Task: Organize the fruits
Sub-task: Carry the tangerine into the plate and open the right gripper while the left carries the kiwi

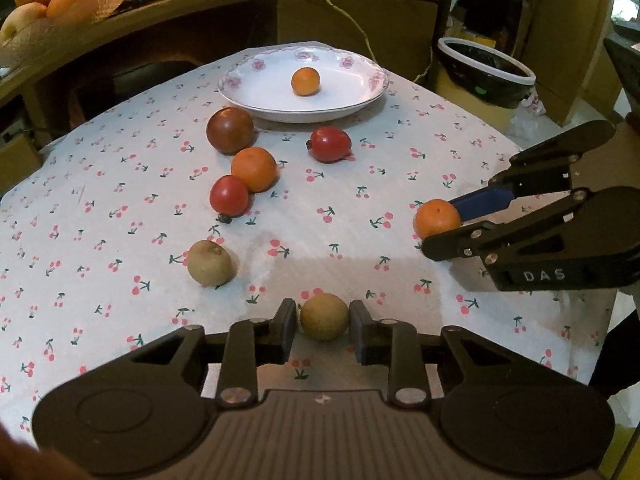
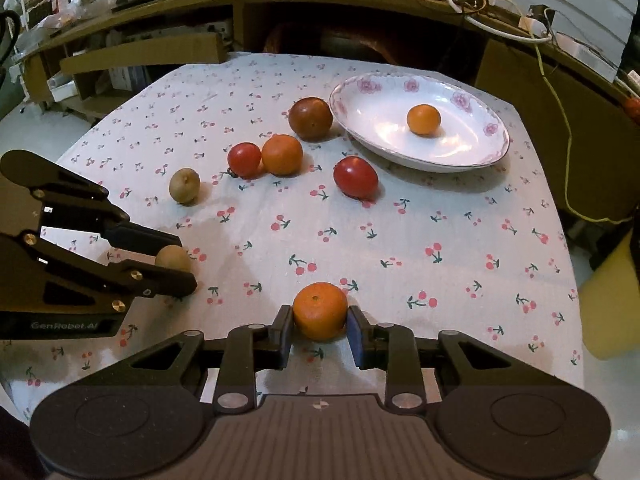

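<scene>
**Both grippers on fruit, plate at far edge**

Left gripper (image 1: 323, 326): jaws narrowed around a kiwi (image 1: 323, 317) near the cloth's near edge, pads touching or nearly so; firm grip not certain. Right gripper (image 2: 319, 330): pads pressed against an orange (image 2: 320, 311), gripping it. The plate (image 2: 472, 156) lies ahead toward the far right corner, nearer the right gripper.

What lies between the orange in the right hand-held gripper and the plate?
Little does. From the orange in the right hand-held gripper to the plate the cloth is mostly bare. Only the oval red tomato sits near that line, just short of the plate's near rim and slightly to its left.
</scene>
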Motion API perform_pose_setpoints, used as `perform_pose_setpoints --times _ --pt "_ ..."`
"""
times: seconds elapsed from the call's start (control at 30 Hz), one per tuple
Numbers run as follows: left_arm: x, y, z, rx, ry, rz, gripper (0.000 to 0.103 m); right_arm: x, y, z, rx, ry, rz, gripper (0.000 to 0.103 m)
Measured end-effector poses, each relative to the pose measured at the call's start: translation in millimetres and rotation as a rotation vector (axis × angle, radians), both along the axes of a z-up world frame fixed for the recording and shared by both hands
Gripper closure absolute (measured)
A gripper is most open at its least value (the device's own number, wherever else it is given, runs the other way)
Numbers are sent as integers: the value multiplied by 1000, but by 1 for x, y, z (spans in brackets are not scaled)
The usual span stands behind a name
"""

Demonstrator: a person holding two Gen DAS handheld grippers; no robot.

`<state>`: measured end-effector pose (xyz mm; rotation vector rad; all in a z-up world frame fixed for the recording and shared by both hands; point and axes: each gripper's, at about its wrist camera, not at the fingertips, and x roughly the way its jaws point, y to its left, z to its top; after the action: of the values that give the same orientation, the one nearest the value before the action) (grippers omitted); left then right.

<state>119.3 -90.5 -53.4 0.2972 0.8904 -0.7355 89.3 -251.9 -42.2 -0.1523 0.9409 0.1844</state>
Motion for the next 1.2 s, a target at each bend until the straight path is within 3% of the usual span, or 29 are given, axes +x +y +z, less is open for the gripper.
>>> perform_pose_setpoints --times 0.3,0.6,0.83,1.2 --pt "-6 -9 1 58 -36 28 62 -4 -7 0 29 -5 15 69" --pt "-16 -23 5 111 -25 62 71 -8 -10 2 30 1 18 77" --pt "-17 -30 16 92 -32 66 71 -11 -16 12 61 -22 8 78" --pt "15 -39 42 7 -61 90 71 -1 -26 29 111 -71 -39 78"
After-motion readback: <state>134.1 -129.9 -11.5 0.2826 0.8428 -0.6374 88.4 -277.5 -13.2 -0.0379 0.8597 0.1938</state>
